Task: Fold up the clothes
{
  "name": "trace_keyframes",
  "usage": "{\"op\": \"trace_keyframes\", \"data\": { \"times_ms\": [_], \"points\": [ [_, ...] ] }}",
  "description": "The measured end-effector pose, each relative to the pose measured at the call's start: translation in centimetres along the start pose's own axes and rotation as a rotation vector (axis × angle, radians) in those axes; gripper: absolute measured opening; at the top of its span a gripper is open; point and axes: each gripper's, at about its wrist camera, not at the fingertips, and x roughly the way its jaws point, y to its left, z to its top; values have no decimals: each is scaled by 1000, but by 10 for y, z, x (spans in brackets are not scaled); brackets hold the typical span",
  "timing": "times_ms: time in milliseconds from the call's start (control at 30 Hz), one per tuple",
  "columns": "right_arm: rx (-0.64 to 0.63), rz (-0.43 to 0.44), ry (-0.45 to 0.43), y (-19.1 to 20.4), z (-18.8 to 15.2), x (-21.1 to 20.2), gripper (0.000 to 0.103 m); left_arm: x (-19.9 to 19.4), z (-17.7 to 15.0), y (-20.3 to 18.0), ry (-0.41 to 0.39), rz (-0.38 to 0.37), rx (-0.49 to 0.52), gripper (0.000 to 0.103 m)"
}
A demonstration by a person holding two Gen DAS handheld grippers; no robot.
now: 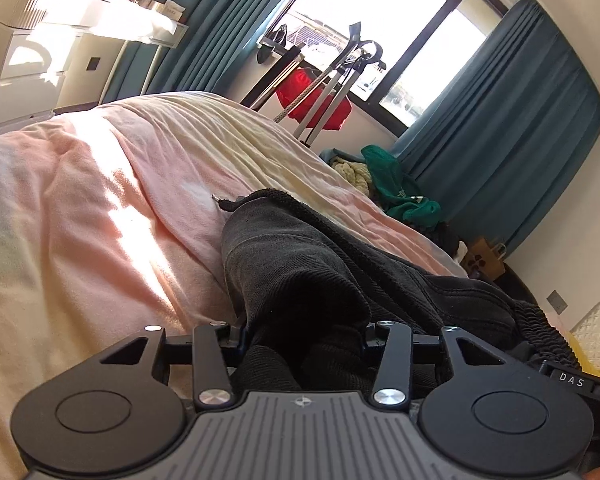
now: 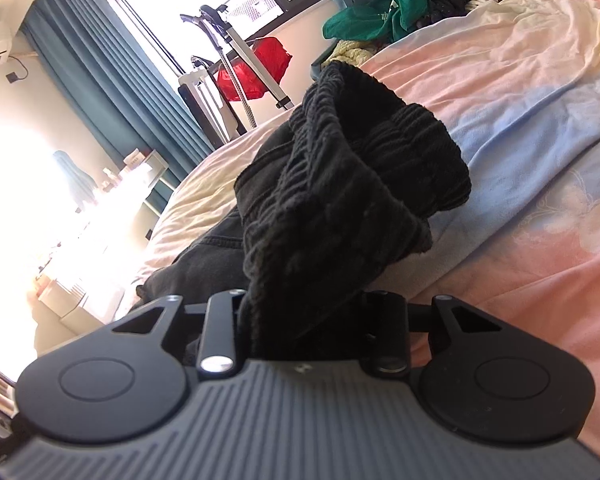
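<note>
A black garment with a ribbed elastic waistband and a drawstring [image 1: 236, 202] lies bunched on the bed. In the left wrist view its dark cloth [image 1: 320, 264] fills the space between the fingers of my left gripper [image 1: 300, 344], which is shut on it; the fingertips are hidden by the cloth. In the right wrist view my right gripper [image 2: 308, 320] is shut on the ribbed waistband [image 2: 360, 168], which rises bunched in front of it. The other gripper's body [image 1: 572, 380] shows at the right edge of the left wrist view.
The bed [image 1: 100, 208] has a pink, cream and pale blue cover [image 2: 540, 160]. Beyond its far edge are a pile of green and cream clothes [image 1: 400, 188], a metal stand with a red bag [image 1: 320, 96], teal curtains [image 1: 500, 128], and a white dresser [image 1: 28, 60].
</note>
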Motion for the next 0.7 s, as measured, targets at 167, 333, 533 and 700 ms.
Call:
{"op": "trace_keyframes", "data": {
  "times_ms": [167,333,533,700],
  "points": [
    [25,28,-63,15,33,4,35,-22,9,-28,-31,-50,31,42],
    [68,33,-137,0,66,-36,34,-33,16,-82,-69,-111,72,42],
    [111,0,-230,-51,129,-66,35,21,12,-173,-59,-223,164,42],
    [152,-101,-295,-122,199,-72,35,108,-3,-267,0,-313,243,42]
  ]
}}
